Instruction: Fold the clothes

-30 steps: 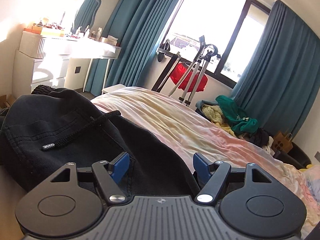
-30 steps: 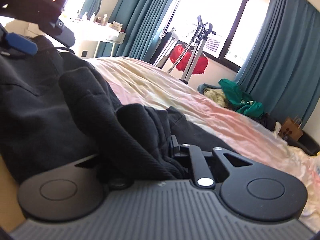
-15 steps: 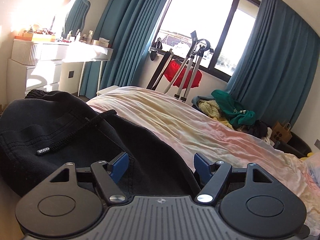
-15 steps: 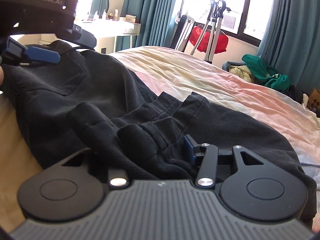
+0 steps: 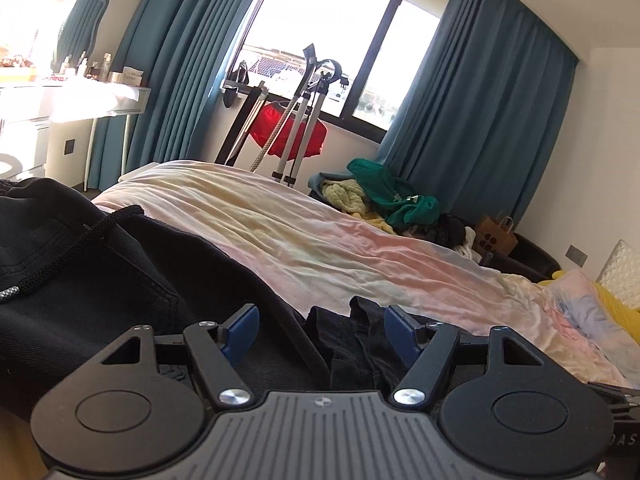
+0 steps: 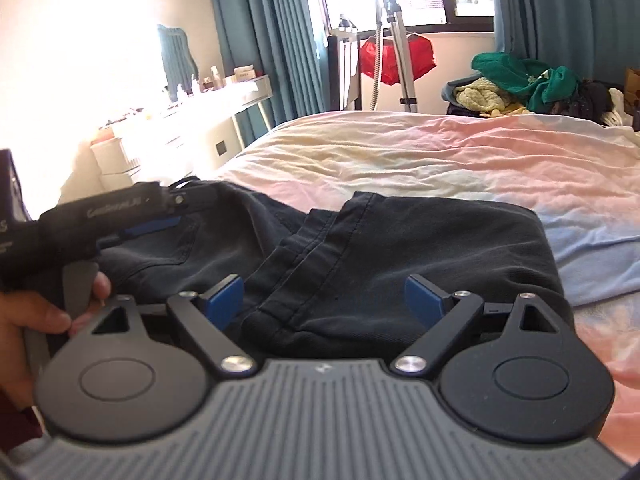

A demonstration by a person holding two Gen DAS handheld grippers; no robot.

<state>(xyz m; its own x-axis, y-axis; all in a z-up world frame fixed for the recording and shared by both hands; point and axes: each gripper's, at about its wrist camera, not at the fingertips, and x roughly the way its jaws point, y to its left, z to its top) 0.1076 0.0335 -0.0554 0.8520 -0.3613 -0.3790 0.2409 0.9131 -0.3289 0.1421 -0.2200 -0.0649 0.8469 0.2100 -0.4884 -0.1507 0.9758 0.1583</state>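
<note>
Fingers spread wide on left gripper (image 5: 321, 326), right gripper (image 6: 324, 298), empty above black shorts (image 6: 400, 248)

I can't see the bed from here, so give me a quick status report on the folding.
Left tongs open, right tongs open. Black pants lie folded over on the bed. Nothing in the way.

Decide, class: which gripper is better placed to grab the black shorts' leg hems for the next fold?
Right. The right gripper hovers open directly over the hems of the shorts; the left gripper sits open near the drawstring.
</note>
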